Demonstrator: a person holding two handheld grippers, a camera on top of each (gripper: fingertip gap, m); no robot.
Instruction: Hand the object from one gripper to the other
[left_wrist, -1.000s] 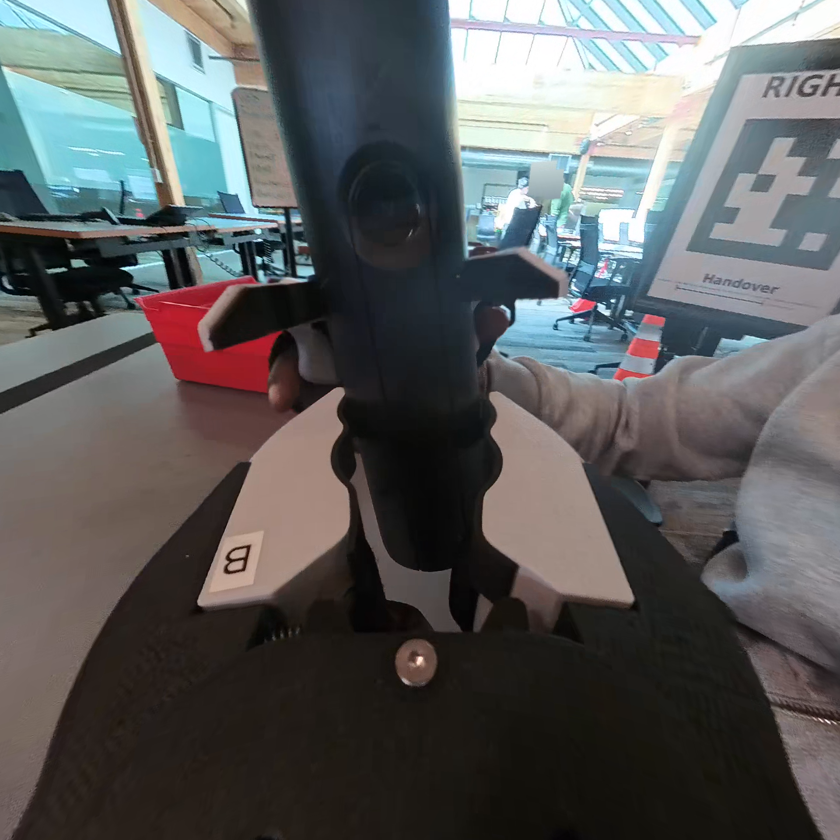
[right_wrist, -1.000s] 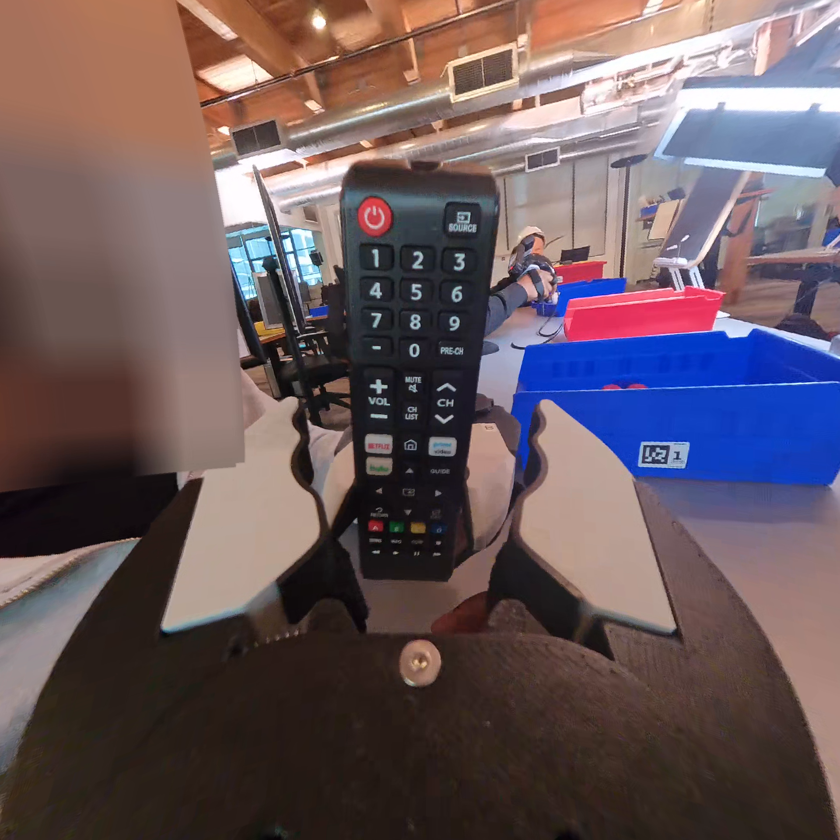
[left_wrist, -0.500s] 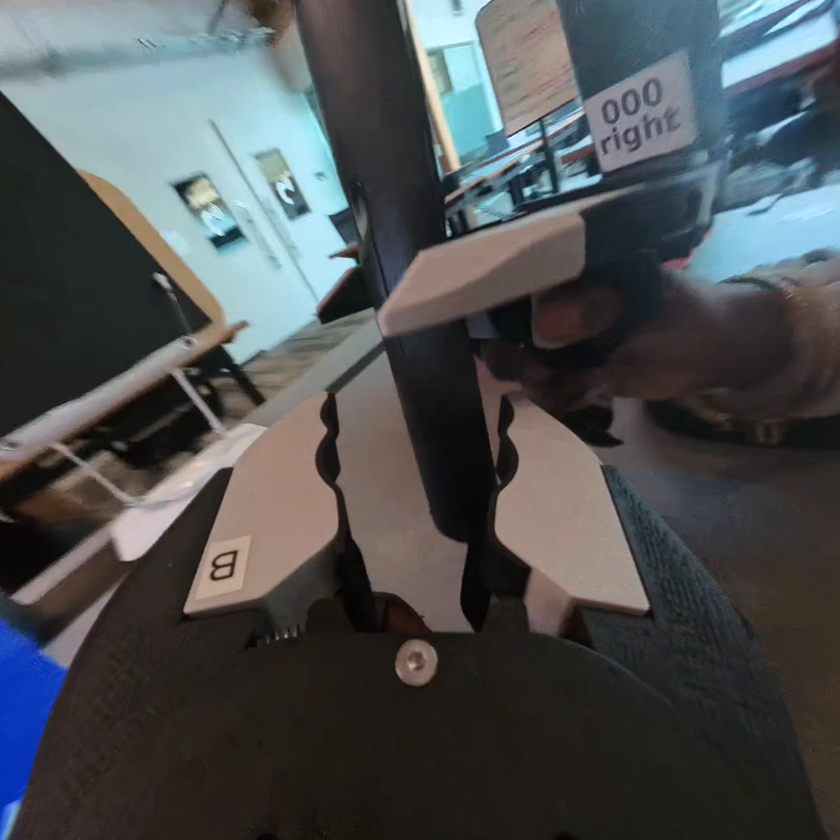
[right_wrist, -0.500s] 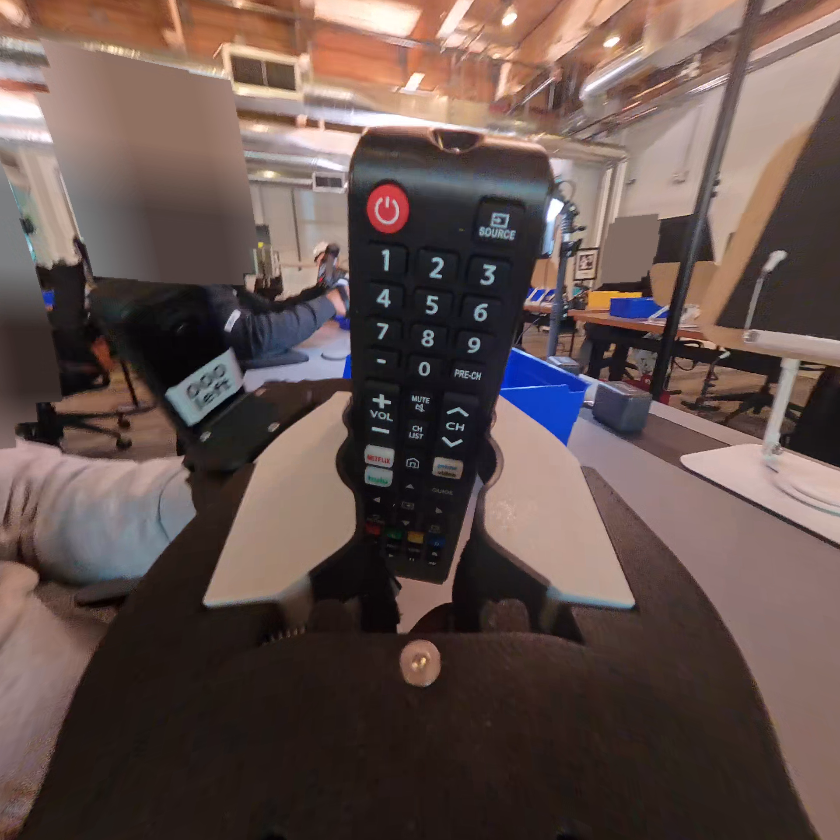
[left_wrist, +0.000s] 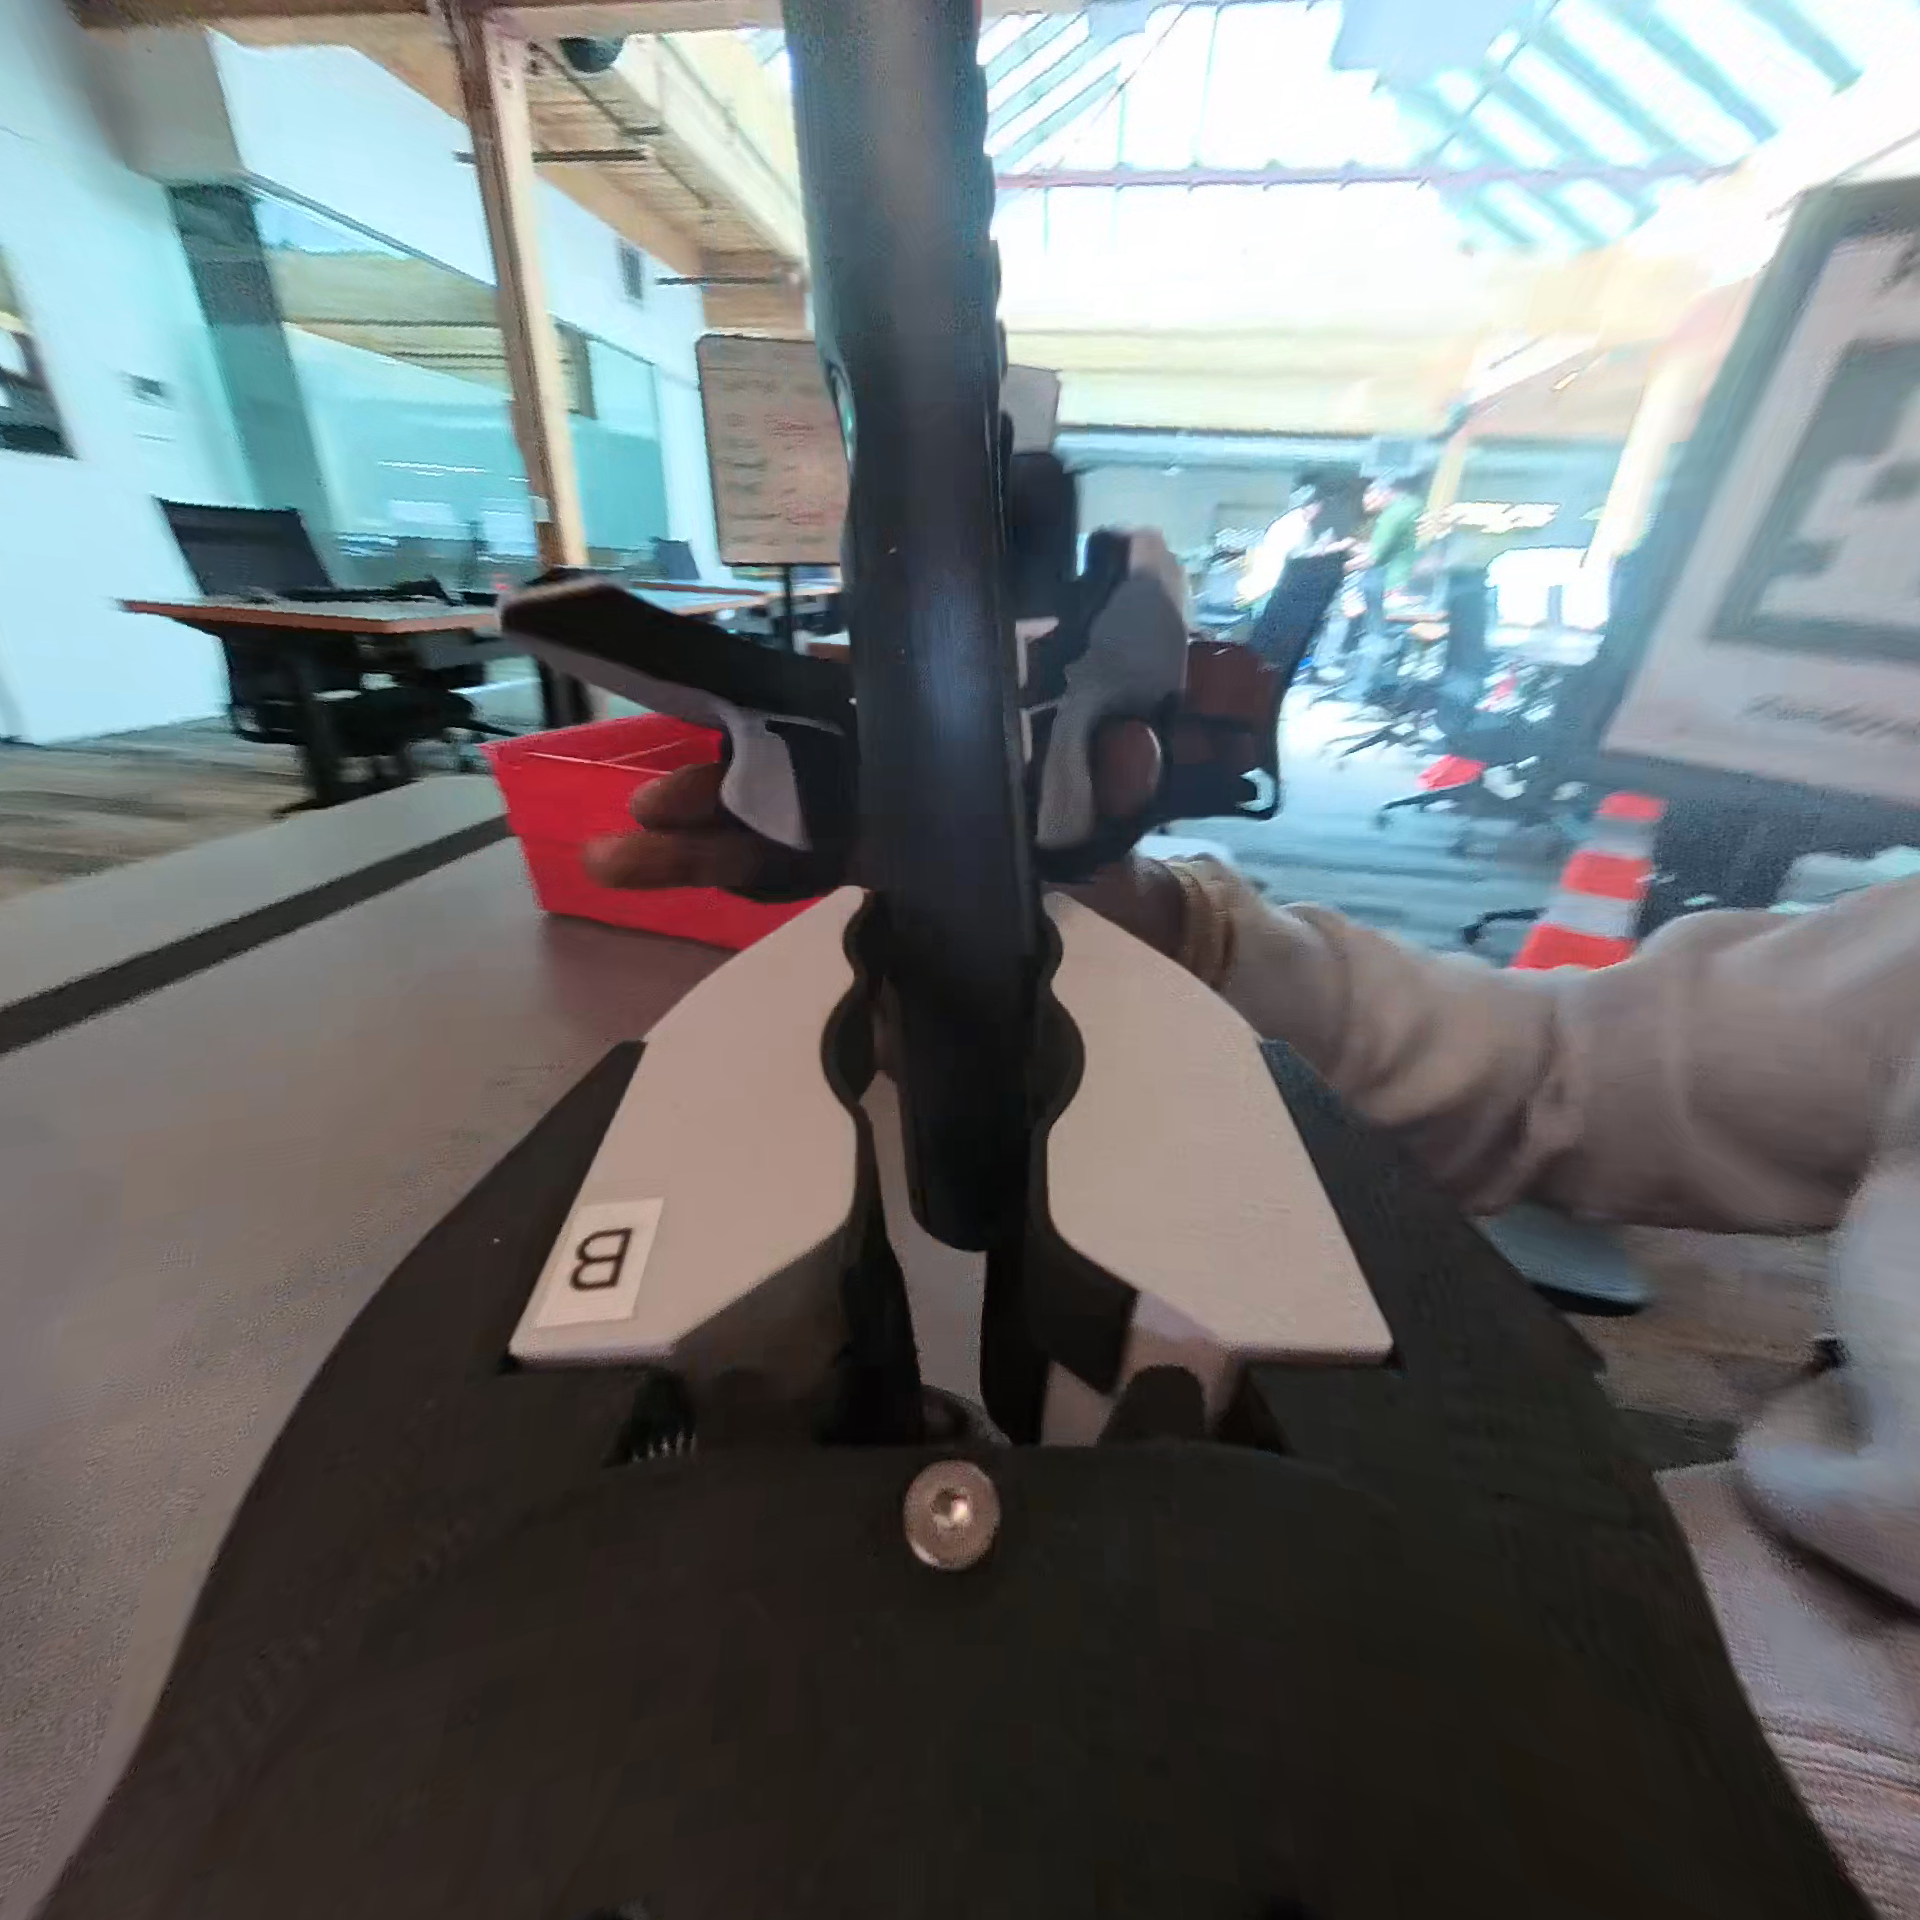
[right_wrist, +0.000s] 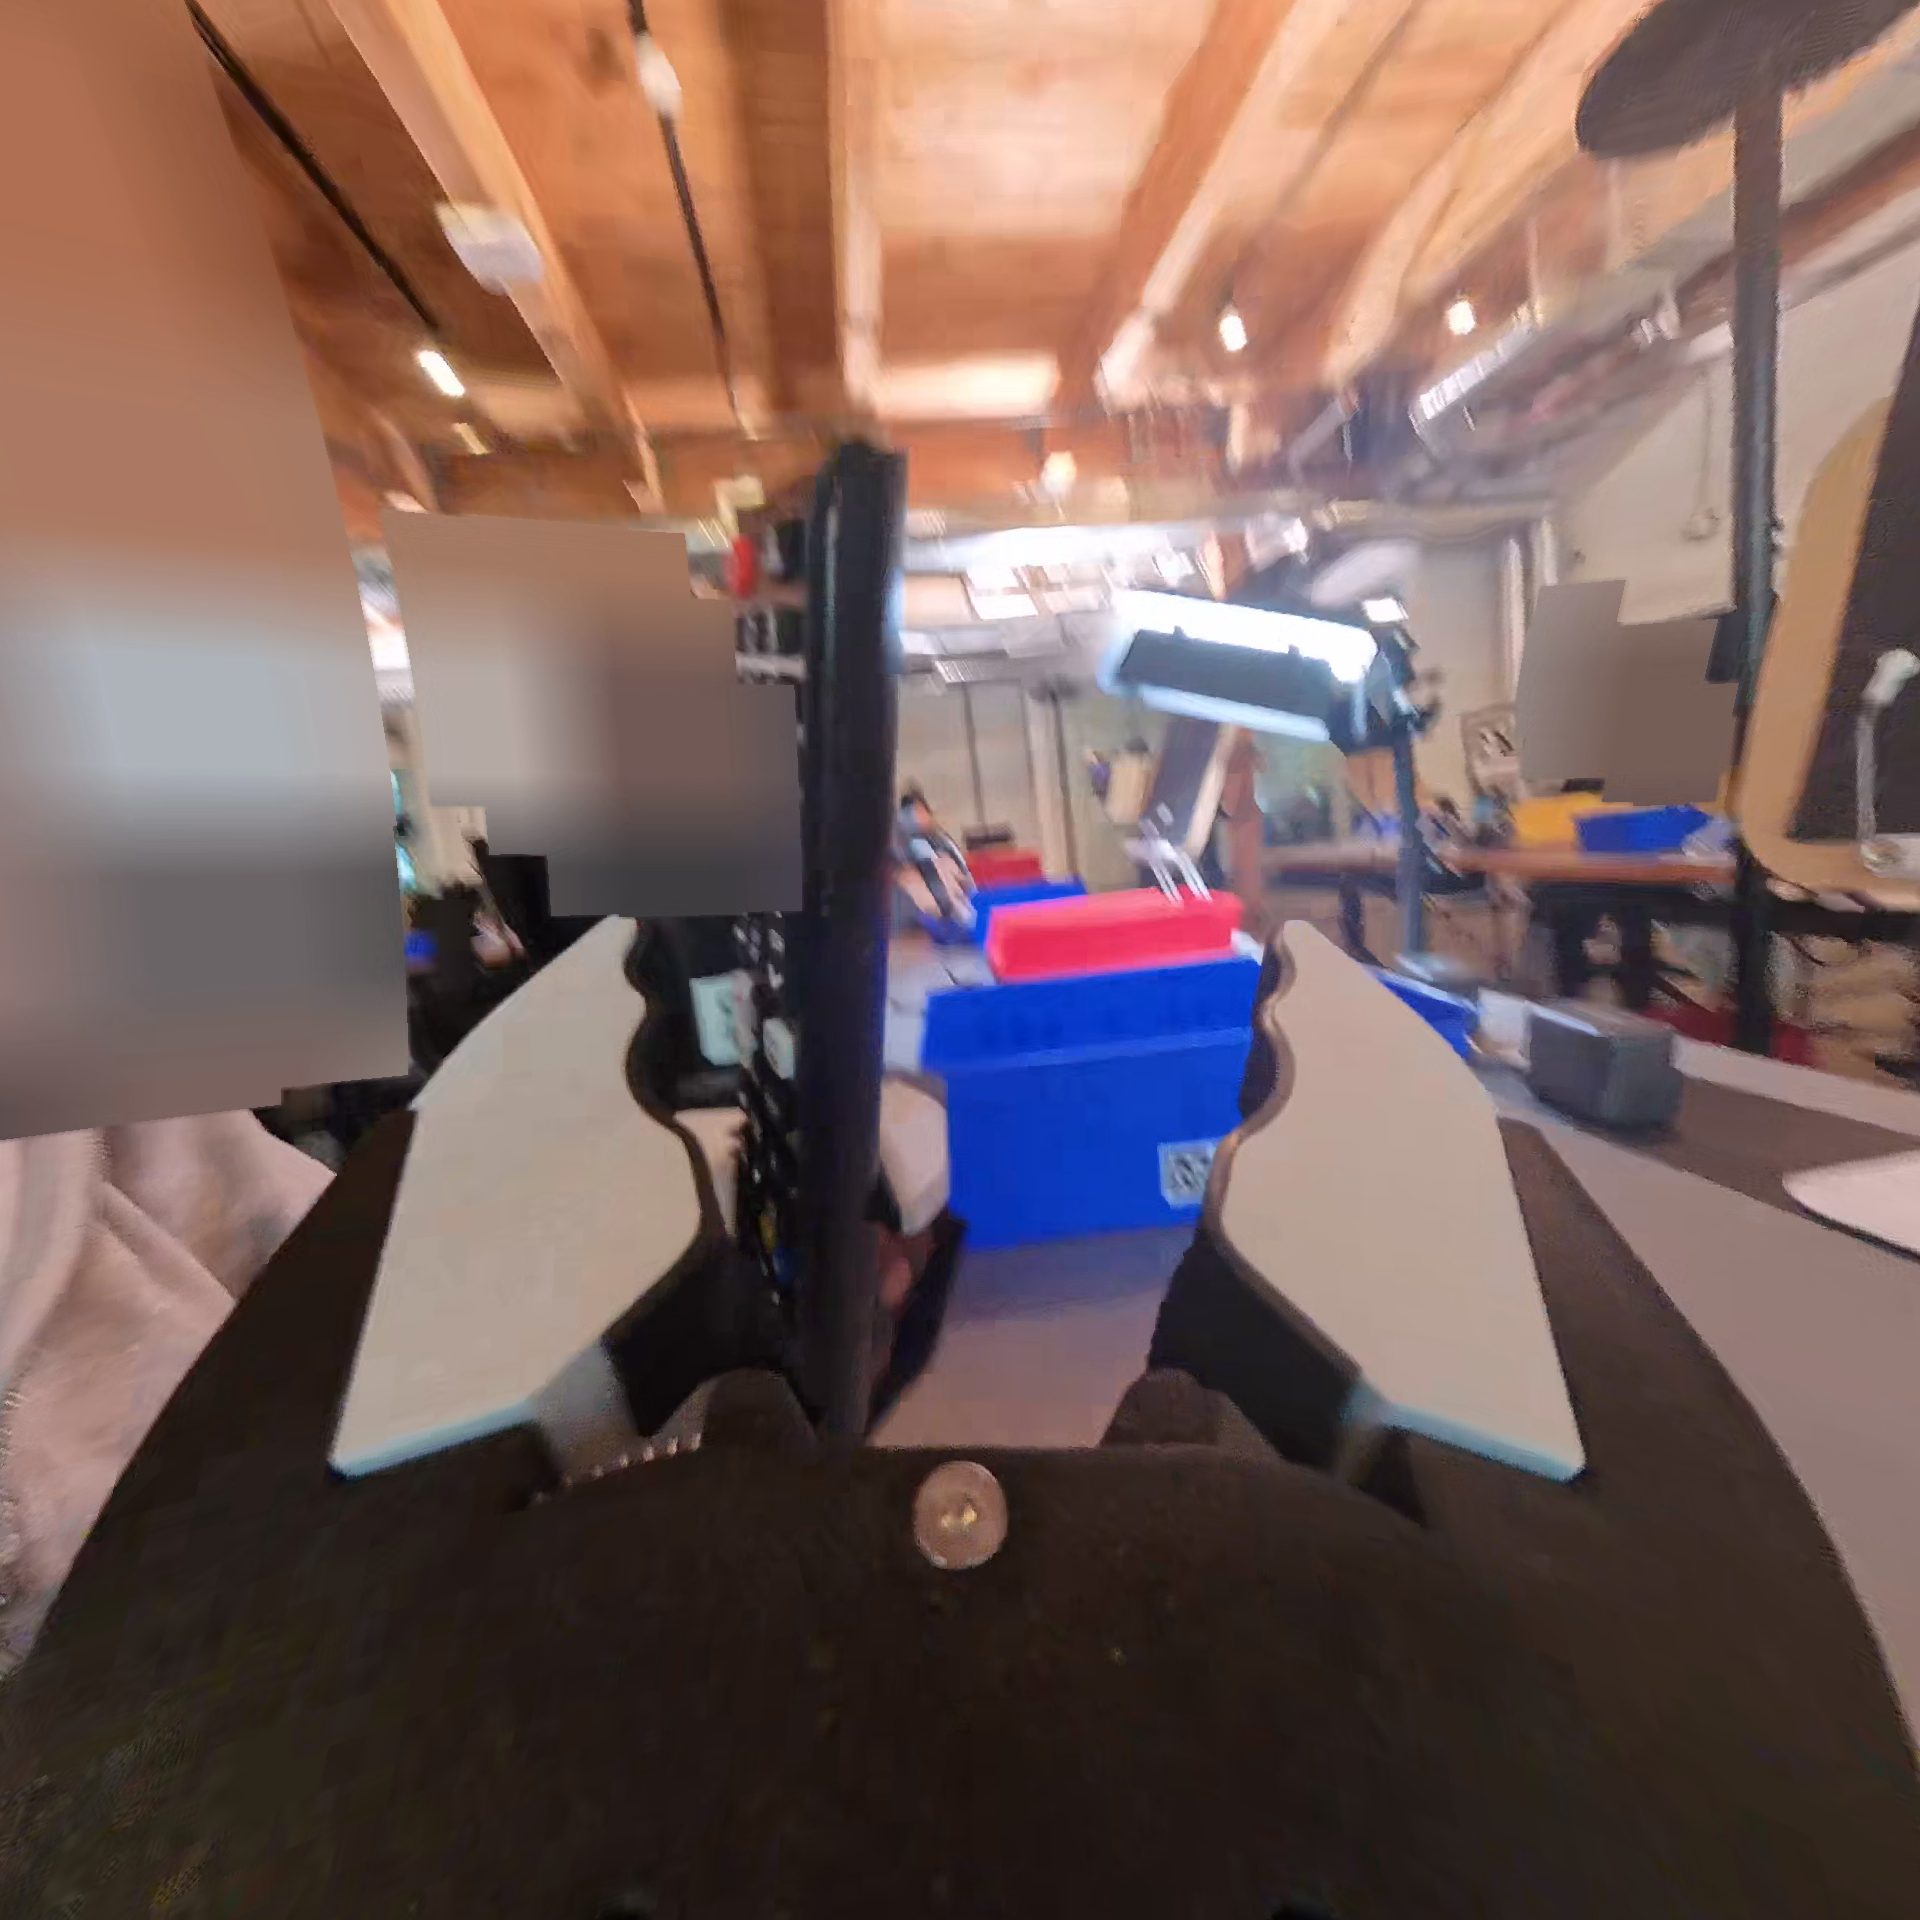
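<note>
A black remote control (left_wrist: 914, 520) stands upright with its back to the left wrist view. My left gripper (left_wrist: 951, 914) is shut on its lower end. Behind it my right gripper (left_wrist: 883, 665) is open, one finger on each side of the remote, held by a person's hand. In the right wrist view my right gripper (right_wrist: 956, 935) is wide open. There the remote (right_wrist: 847, 831) shows edge-on between its fingers, nearer the left one and touching neither. A white finger (right_wrist: 920, 1164) of the left gripper shows beside the remote's lower part.
A red bin (left_wrist: 592, 800) sits on the brown table (left_wrist: 260, 1091) behind the grippers. A person's grey sleeve (left_wrist: 1507, 1070) reaches in from the right. A blue bin (right_wrist: 1081, 1101) with a red bin (right_wrist: 1112, 930) behind it stands ahead. A marker board (left_wrist: 1787, 520) is at right. About 6 cm separates my left fingertips from my right.
Half a second ago my right gripper was shut on the remote and my left was slightly open. Now the left is shut on it and the right has opened wide. Both views have swung.
</note>
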